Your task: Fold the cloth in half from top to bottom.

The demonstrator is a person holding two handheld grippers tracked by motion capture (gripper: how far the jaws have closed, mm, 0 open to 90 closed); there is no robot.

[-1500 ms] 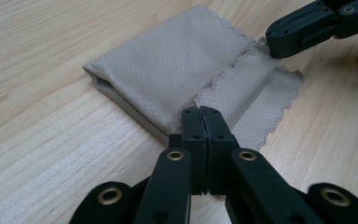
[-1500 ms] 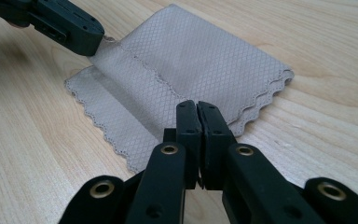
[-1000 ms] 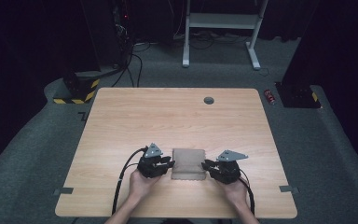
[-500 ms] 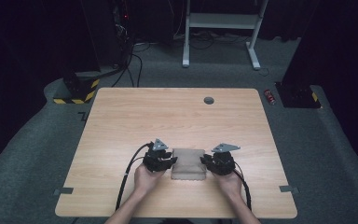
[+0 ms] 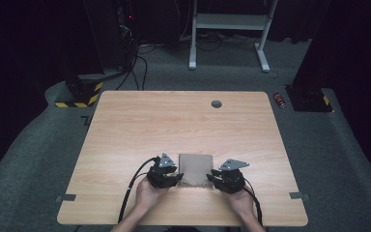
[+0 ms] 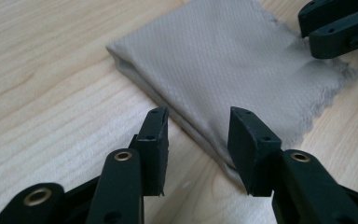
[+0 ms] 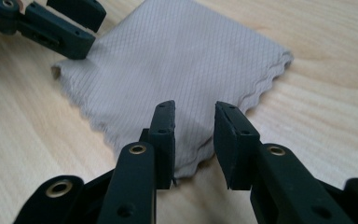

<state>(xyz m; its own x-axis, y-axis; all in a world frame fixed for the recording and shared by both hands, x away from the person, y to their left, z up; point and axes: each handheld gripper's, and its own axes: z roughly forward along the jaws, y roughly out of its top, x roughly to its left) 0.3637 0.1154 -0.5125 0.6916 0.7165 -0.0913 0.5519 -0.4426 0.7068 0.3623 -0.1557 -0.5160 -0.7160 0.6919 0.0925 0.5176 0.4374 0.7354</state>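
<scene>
A folded beige-grey cloth (image 5: 195, 169) lies flat on the wooden table (image 5: 174, 125) near its front edge. My left gripper (image 5: 178, 178) is at the cloth's near left corner. In the left gripper view its jaws (image 6: 198, 135) stand open astride the folded edge of the cloth (image 6: 233, 60); they have just been opening and the pads do not press on it. My right gripper (image 5: 212, 180) is at the near right corner. Its jaws (image 7: 195, 135) hover open over the scalloped edge of the cloth (image 7: 177, 60), also just opening. Each gripper view shows the other gripper (image 6: 340, 25) (image 7: 60, 23) across the cloth.
A small black round grommet (image 5: 216, 103) sits near the table's far edge. On the floor beyond are a red can (image 5: 280, 100), a yellow-and-black striped base (image 5: 77, 99) and a white desk frame (image 5: 227, 21). Bare wood stretches behind and beside the cloth.
Both grippers came in toward the cloth's sides, then slid back toward the near edge. The cloth lies where it was.
</scene>
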